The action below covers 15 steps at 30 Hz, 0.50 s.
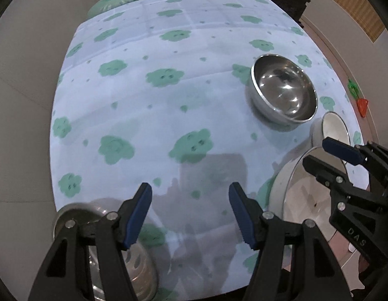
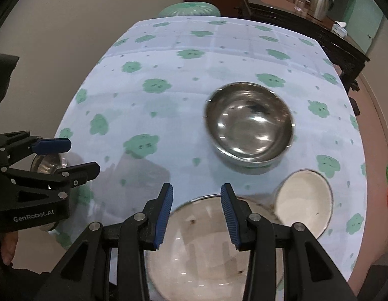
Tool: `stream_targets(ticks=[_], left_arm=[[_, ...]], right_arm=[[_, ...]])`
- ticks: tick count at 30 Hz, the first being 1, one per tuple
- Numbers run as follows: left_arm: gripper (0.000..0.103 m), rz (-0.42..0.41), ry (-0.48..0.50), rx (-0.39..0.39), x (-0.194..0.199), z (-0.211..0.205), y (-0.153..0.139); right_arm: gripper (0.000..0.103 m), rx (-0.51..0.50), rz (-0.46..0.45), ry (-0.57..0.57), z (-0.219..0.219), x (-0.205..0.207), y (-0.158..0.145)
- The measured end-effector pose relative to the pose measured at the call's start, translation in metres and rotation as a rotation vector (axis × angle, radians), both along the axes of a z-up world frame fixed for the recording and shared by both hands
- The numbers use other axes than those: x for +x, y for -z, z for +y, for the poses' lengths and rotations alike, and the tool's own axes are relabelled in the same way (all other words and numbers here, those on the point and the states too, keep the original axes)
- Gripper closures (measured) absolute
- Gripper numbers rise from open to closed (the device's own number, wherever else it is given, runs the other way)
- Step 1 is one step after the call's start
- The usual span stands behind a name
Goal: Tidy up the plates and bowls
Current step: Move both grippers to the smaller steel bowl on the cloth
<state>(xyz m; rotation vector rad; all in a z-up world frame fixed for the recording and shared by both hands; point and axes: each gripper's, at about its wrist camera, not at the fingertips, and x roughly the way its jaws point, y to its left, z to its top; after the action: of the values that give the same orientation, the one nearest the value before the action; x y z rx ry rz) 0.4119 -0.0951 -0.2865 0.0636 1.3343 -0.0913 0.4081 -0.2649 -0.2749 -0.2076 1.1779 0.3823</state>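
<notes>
Clover-print surface (image 2: 169, 95) holds steel bowl (image 2: 249, 130), white bowl (image 2: 304, 200) and white plate (image 2: 206, 245), all unstacked. Right hand-held gripper (image 2: 196, 213) open over plate; left hand-held gripper (image 1: 190, 215) open, empty. Next: probably grip plate rim.
</notes>
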Motion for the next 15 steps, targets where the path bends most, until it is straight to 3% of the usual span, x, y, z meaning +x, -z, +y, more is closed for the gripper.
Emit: stream_targets(ticks=[15], left_arm=[[0.039,-0.011,0.041,-0.006,0.048,-0.059,-0.007]], right_arm=[[0.060,0.015,0.015,0.084,-0.061,0.042,0.004]])
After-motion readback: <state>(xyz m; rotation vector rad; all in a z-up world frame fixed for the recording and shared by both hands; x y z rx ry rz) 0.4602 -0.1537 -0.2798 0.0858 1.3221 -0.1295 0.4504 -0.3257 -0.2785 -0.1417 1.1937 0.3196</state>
